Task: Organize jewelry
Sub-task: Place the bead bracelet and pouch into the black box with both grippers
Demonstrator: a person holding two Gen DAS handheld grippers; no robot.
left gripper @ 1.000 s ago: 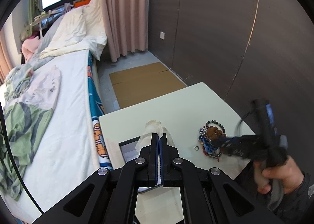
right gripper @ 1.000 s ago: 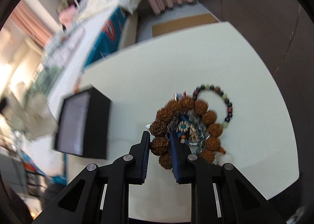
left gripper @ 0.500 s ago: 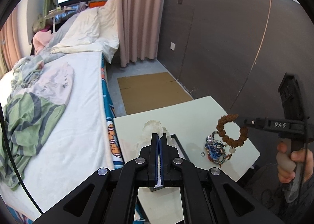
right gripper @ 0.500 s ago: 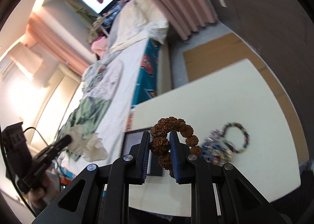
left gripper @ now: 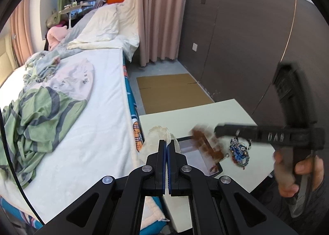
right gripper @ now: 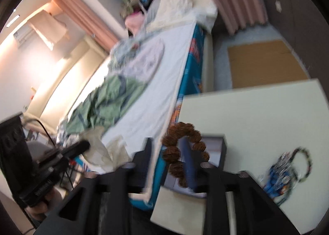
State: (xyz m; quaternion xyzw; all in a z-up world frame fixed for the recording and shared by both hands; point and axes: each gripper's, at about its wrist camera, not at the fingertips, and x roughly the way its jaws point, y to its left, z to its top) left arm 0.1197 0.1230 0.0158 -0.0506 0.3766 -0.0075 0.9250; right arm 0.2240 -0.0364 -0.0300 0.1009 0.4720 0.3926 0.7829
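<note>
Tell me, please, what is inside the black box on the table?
The black box shows a pale lining; nothing lies on the visible part. The blurred brown bead bracelet, over the box, and the left gripper cover some of it.

A second ago the right gripper [right gripper: 167, 148] was pinching the brown seed bracelet [right gripper: 183, 152] down in the jewelry pile [right gripper: 285, 173] on the table [right gripper: 257, 111]. It has since lifted the bracelet and carried it over the black box [left gripper: 202, 155], and its jaws have just been opening, the bracelet hanging between them, blurred.
</note>
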